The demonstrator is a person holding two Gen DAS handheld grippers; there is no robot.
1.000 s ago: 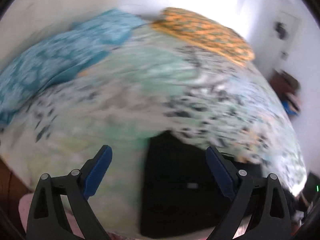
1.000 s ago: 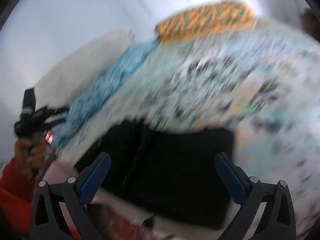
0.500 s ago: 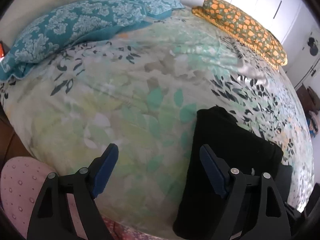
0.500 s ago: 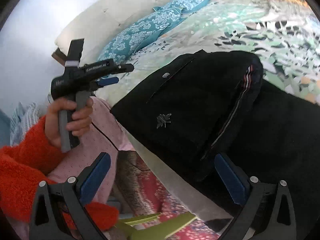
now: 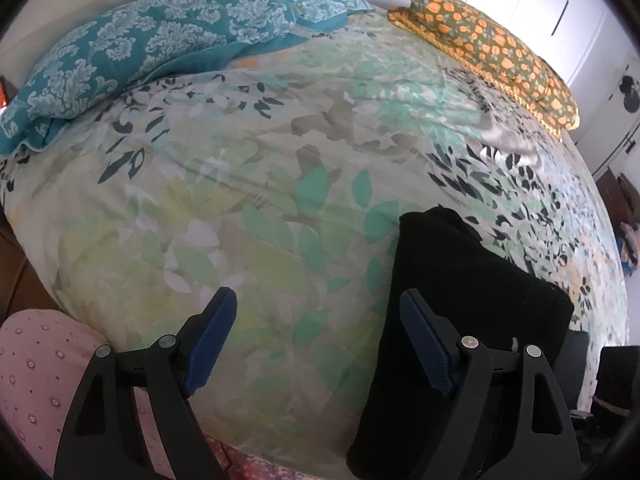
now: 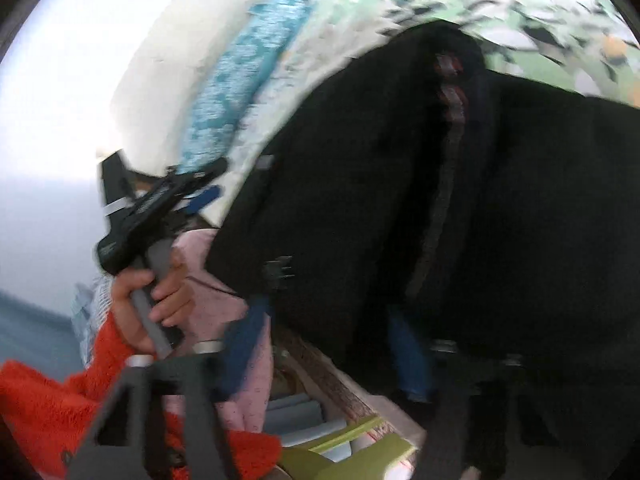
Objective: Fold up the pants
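Black pants (image 5: 460,320) lie folded on the leaf-print bedspread (image 5: 260,200), at the near edge of the bed, toward the right side in the left wrist view. Left gripper (image 5: 318,338) hangs over the bedspread with jaws wide apart and nothing between them; its right finger (image 5: 426,344) sits over the pants' left edge, whether it touches I cannot tell. Right gripper (image 6: 332,336) is blurred, jaws closing, with the near edge of the pants (image 6: 400,200) between the blue fingers; whether the pads already press the cloth I cannot tell. A striped strip (image 6: 448,128) runs along the pants in that view. The left hand (image 6: 152,292) in an orange sleeve (image 6: 48,400) grips the left gripper's handle, just beside a pink-clad leg (image 6: 216,292). Teal pillows (image 5: 152,52) lie at the head of the bed, an orange-flowered pillow (image 5: 492,48) along the far side.
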